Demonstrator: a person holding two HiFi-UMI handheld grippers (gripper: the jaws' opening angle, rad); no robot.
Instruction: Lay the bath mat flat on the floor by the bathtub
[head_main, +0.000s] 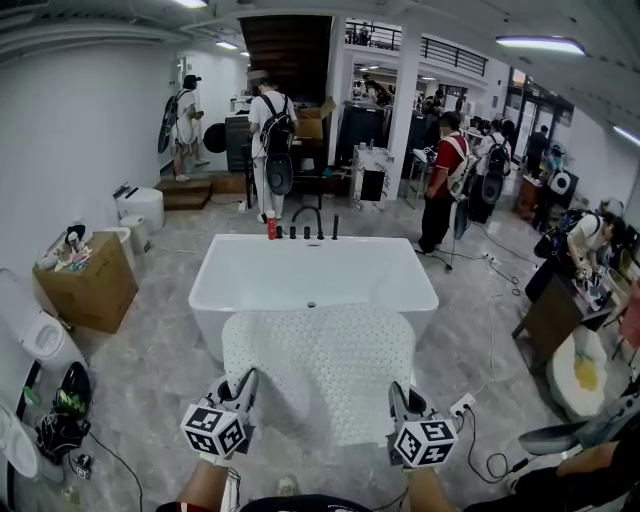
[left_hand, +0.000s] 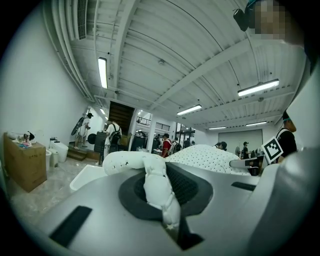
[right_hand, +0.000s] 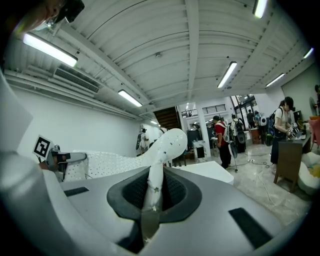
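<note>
Two grips on the white, hole-dotted bath mat: near-left corner in the left tongs, near-right corner in the right tongs. Held up off the grey marbled floor, spread wide between the two. Covers the middle of the near wall of the white bathtub in the head view. Far edge level with the near rim there, contact with it impossible to judge.

Along the left tongs in the left gripper view: closed hard on a bunched, rolled fold of bath mat, squeezed between the dark pads, the rest of the sheet arching up and away to the right. Along the right tongs in the right gripper view: nearly together, clamped on a thin pinched strip of bath mat, twisting upward and fanning out to the left.

Beyond the mat, on the far rim of the tub: red bottle just beside a black faucet. Left of the tub, well apart: open cardboard box with small items on top, and part of a toilet nearer the left edge. On the floor near the right tongs: white socket block and black cable. Farther back, several people standing, some with backpacks.
</note>
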